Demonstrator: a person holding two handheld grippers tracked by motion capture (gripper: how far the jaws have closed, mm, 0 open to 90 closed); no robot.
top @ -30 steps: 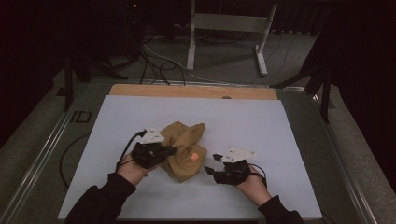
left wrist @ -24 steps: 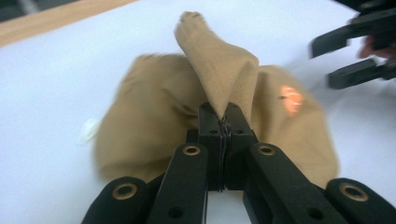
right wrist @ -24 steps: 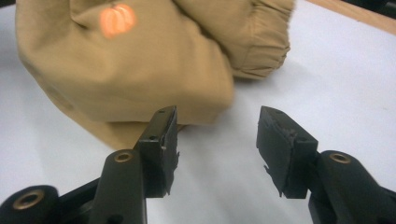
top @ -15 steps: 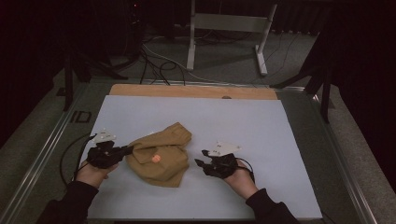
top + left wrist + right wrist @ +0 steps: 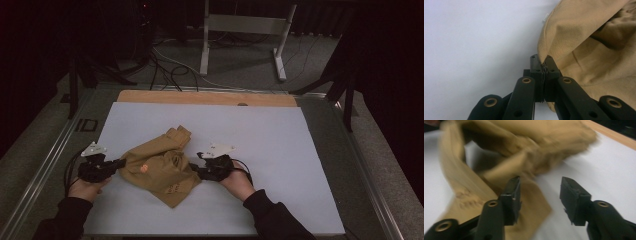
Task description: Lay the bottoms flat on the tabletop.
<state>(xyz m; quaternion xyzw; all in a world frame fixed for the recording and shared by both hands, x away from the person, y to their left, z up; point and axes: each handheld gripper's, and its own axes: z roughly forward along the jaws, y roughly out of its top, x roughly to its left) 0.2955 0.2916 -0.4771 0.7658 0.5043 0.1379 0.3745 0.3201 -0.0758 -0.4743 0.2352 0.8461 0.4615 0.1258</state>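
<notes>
- The tan cloth (image 5: 160, 167) lies crumpled on the white sheet (image 5: 260, 135), near the sheet's front left part. It is bunched into soft folds, with a ribbed cuff-like end pointing toward the far side and a small orange mark on top. Faint print shows near its front corner.
- The left gripper (image 5: 543, 65) is clamped tight on the cloth's left edge. In the left gripper view its jaws meet on a pinched fold, and the fabric rises from them to the right.
- The left hand (image 5: 86, 187) lies low near the sheet's left edge, with the gripper pointing right and level.
- The right gripper (image 5: 540, 192) stands half open beside the cloth's right edge. Its jaws have just been widening, and nothing is pressed between them. One jaw hangs over the cloth's corner, the other over bare sheet; the right gripper view is blurred.
- The right hand (image 5: 235, 181) comes in from the front, its gripper pointing left at the cloth.
- A wooden strip (image 5: 205, 97) runs along the sheet's far edge. Bare sheet spreads wide to the right and behind the cloth.
</notes>
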